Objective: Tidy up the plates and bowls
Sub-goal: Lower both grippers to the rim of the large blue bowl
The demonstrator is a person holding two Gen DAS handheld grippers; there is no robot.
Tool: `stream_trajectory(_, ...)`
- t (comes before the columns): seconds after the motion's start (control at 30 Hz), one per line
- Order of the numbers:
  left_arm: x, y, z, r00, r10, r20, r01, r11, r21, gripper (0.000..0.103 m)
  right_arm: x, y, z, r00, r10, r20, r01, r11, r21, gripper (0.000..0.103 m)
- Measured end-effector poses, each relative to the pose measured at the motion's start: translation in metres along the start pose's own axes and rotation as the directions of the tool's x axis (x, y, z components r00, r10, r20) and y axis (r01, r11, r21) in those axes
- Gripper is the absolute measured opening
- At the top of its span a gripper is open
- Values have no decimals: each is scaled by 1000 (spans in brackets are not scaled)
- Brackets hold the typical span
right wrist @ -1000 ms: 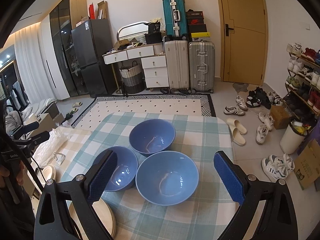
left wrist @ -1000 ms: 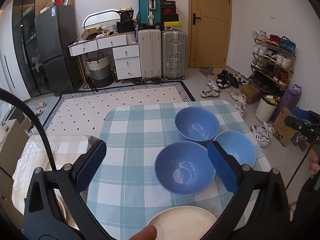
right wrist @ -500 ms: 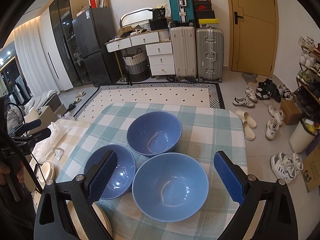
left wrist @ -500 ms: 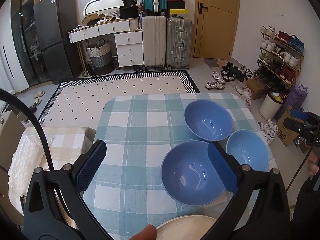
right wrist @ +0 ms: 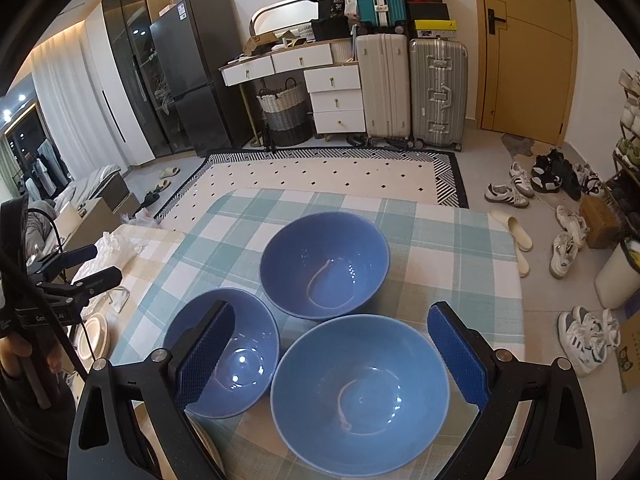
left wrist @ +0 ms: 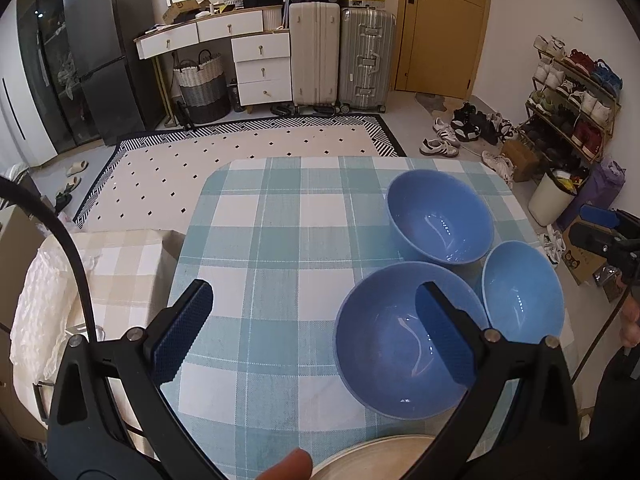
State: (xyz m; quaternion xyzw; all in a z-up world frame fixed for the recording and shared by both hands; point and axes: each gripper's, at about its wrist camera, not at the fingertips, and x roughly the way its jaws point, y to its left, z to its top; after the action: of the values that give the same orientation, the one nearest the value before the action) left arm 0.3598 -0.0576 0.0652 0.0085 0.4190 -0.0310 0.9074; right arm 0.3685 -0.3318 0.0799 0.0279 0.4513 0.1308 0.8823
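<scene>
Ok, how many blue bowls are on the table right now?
3. The far bowl sits toward the table's middle, the near-left bowl sits behind the right gripper's left finger, and the near-right bowl sits between its fingers. None appear stacked or hidden.

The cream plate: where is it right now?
Left wrist view: the cream plate lies at the table's near edge, bottom centre, just in front of the nearest blue bowl.

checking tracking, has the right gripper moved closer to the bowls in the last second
Yes. In its wrist view the right gripper has come forward and down: the nearest blue bowl now fills more of the frame, while the bowls keep their places on the checked tablecloth.
</scene>
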Motion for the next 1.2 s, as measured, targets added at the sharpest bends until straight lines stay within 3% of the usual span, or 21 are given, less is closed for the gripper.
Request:
stream_trajectory(0.27, 33, -3, -13, 999, -9, -50, 9, 1000, 2, 101, 29, 9, -5, 998, 43, -35, -44, 999, -25, 99)
stream_trajectory(0.63, 67, 0, -30, 994, -19, -108, 16, 1000, -26, 101, 63, 36, -9, 991, 78, -107, -93, 985, -146, 98)
stream_trajectory(1.2, 107, -3, -62, 979, -69, -190, 59, 997, -57, 100, 107, 76, -30, 965, 105, -238, -168, 951, -259, 98)
